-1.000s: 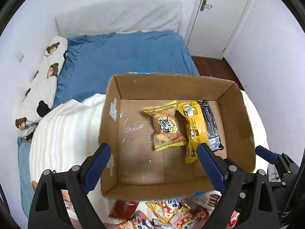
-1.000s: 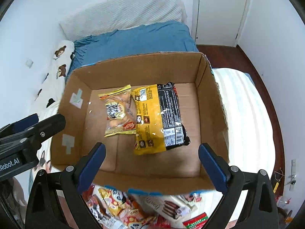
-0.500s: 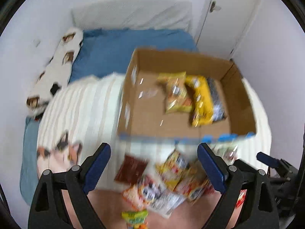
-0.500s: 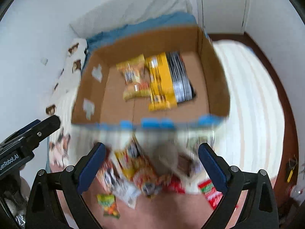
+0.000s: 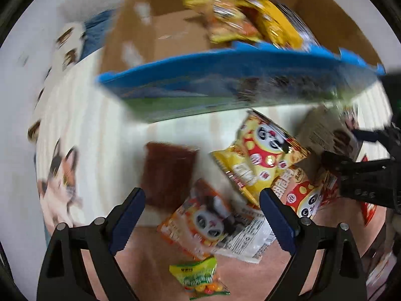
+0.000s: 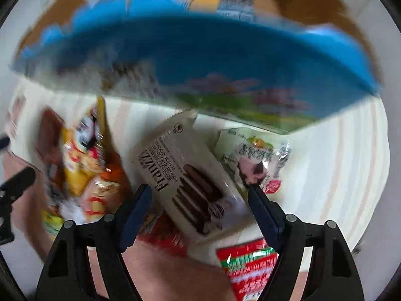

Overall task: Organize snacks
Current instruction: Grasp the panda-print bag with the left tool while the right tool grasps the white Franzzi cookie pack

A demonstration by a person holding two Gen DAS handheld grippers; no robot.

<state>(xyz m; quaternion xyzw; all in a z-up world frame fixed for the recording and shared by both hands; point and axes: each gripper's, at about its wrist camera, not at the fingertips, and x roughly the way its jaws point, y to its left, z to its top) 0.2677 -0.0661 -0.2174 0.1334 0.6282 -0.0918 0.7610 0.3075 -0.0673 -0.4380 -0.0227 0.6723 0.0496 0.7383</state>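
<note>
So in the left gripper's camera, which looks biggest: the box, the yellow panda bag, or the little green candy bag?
1. Cardboard box, biggest by far.
2. Yellow panda bag.
3. Green candy bag, smallest, even though it lies nearest the camera.

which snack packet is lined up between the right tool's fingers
The white chocolate cookie packet, printed with dark sandwich cookies; the right tool is closing around it, while the other packets lie off to the sides.

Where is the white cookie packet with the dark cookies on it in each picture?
Left wrist view: the cookie packet lies at the right edge, partly hidden behind the right gripper.
Right wrist view: the same packet lies in the middle, between the closing jaws of the right gripper, not yet pinched.
Shared landmark: the cardboard box with the blue front, just above the packet.
</note>
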